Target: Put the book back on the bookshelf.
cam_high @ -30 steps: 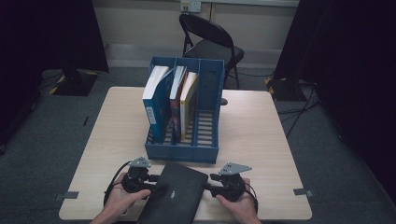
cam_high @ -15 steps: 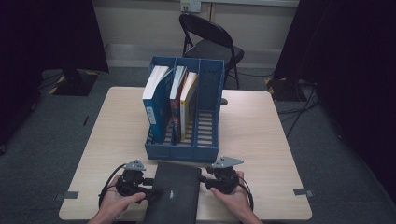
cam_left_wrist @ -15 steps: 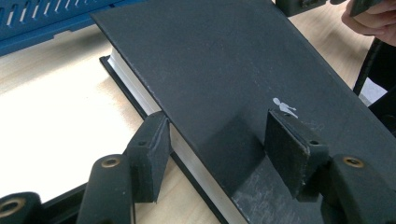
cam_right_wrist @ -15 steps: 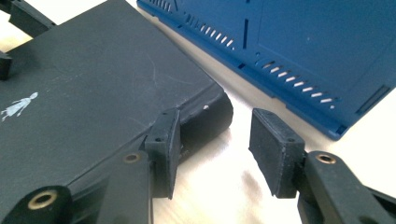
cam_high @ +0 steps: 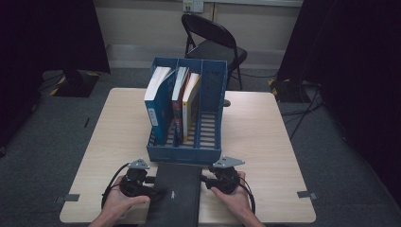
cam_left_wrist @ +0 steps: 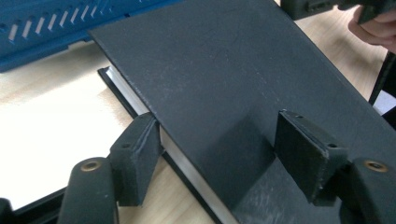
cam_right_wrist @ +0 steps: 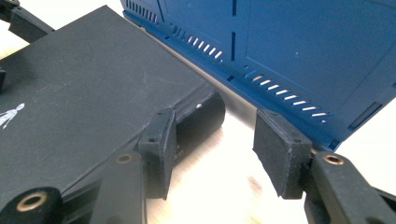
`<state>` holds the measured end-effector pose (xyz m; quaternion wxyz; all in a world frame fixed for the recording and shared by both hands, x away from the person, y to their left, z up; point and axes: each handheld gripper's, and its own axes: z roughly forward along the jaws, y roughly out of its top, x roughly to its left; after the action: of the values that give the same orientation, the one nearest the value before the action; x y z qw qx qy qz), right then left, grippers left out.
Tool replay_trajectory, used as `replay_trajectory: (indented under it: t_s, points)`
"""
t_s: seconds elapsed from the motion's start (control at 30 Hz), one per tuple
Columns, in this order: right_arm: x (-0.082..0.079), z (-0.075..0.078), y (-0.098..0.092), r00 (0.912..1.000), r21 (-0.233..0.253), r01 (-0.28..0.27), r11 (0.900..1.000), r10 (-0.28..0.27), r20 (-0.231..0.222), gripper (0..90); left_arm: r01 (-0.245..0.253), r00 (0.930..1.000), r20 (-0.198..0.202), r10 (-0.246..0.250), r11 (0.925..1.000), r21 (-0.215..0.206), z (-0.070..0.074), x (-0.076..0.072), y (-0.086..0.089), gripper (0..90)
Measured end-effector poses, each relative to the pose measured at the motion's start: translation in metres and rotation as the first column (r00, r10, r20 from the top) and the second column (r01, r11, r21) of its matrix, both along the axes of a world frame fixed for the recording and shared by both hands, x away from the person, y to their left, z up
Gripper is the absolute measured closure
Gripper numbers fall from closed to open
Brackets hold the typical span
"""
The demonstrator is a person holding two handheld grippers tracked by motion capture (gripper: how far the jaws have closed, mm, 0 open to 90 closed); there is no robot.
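Here, matte black hardcover book (cam_high: 176, 194), slotted blue plastic rack (cam_high: 187, 111), pale woodgrain table (cam_high: 265, 142)

My left tongs (cam_high: 158, 190): black, grey plate on top. My right tongs (cam_high: 204, 179): same black, same grey plate. Book (cam_high: 176, 194) between them: matte black cover, tiny white figure mark mid-cover, pale page edge. Rack (cam_high: 212, 94), centre frame: blue, slotted base. Books in rack (cam_high: 161, 101): white tops, blue, red, yellow covers. Tabletop (cam_high: 255, 132): light wood grain. Chair (cam_high: 213, 42), top centre: black. Floor (cam_high: 340, 165): dark grey.
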<state>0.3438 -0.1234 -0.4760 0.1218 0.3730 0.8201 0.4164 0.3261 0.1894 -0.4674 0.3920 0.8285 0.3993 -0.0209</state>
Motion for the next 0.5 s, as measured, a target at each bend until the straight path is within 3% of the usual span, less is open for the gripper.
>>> replay_trajectory:
  t_s: [0.27, 0.5]
  points:
    - [-0.0045, -0.0001, -0.0008, 1.0, 0.006, -0.008, 1.0, 0.008, -0.002, 46.9, -0.024, 0.9996, -0.015, 0.023, 0.9982, -0.054, -0.0042, 0.0084, 0.0043, 34.8]
    - [-0.0047, -0.0002, -0.0014, 0.9999, 0.008, -0.01, 1.0, 0.01, -0.002, 45.8, -0.026, 0.9994, -0.025, 0.024, 0.997, -0.073, -0.0058, 0.0096, 0.0063, 36.4]
